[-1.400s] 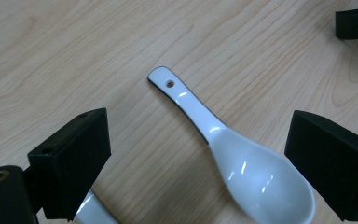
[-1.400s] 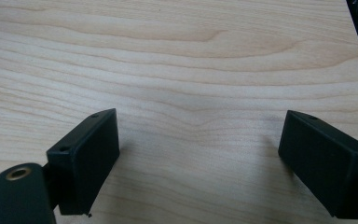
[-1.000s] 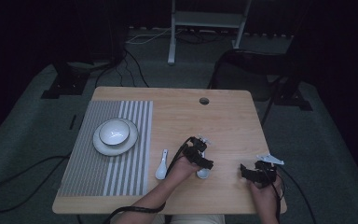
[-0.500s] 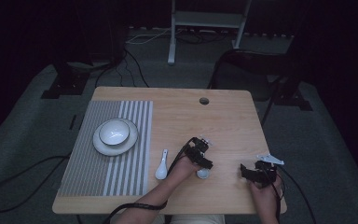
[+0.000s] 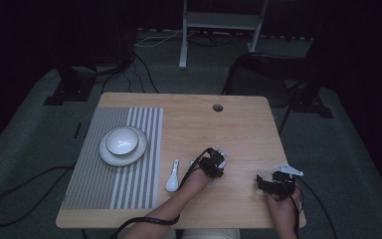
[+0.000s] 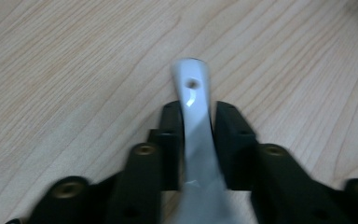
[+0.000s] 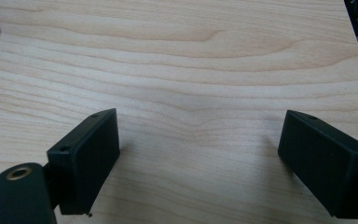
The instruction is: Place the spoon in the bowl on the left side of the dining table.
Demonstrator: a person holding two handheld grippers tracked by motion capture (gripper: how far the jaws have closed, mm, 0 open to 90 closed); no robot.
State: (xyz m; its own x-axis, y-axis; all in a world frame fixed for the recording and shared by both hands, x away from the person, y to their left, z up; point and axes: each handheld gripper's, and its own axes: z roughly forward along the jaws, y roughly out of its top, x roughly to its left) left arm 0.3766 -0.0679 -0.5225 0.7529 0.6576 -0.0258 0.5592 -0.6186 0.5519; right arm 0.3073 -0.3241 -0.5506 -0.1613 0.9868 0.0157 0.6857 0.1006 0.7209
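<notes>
On light wooden table (image 6: pixel 74 56), left gripper (image 6: pixel 199 140), jaws just closing, clamps glossy white ceramic spoon's (image 6: pixel 193 121) slippery, brittle handle; right gripper (image 7: pixel 200 158) gapes empty.

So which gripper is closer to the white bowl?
Left. The left gripper, its jaws just closing on a white spoon, is right of the bowl, mid-table; the right gripper is farther right, near the table edge.

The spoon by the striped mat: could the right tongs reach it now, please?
Probably not directly: the left tongs, just closed on another spoon, and that forearm lie between the right tongs and the mat-side spoon.
</notes>
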